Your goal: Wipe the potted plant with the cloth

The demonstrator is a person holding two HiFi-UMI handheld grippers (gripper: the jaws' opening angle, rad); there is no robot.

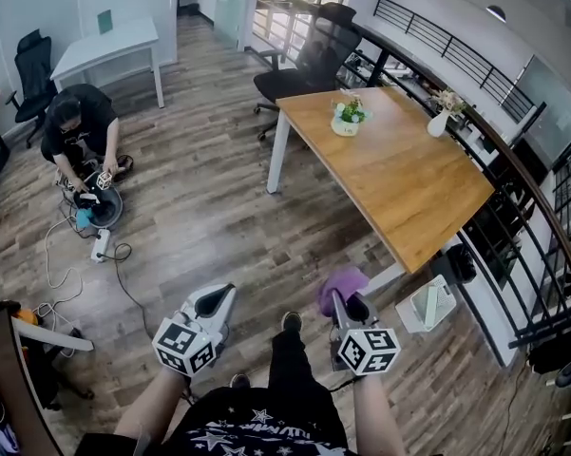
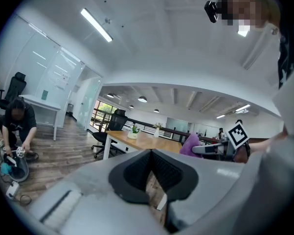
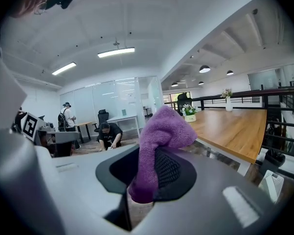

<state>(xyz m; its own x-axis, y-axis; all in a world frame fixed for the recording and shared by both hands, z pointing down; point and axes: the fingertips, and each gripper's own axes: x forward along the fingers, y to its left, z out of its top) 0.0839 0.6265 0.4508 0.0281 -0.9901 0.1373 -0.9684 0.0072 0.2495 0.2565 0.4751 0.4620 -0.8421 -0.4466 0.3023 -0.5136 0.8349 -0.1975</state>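
The potted plant (image 1: 349,117), green leaves in a small white pot, stands near the far end of a wooden table (image 1: 399,188); it also shows far off in both gripper views (image 2: 133,130) (image 3: 188,112). A purple cloth (image 1: 341,287) (image 3: 161,136) sticks up from my right gripper (image 1: 348,304) (image 3: 144,168), whose jaws are shut on it. My left gripper (image 1: 222,294) (image 2: 150,153) is shut with nothing between its jaws. Both grippers hang low over the wooden floor, well short of the table.
A white vase (image 1: 439,122) with flowers stands at the table's right edge. A black office chair (image 1: 309,60) sits behind the table. A person (image 1: 81,136) crouches on the floor at left among cables (image 1: 104,245). A black railing (image 1: 542,217) runs along the right.
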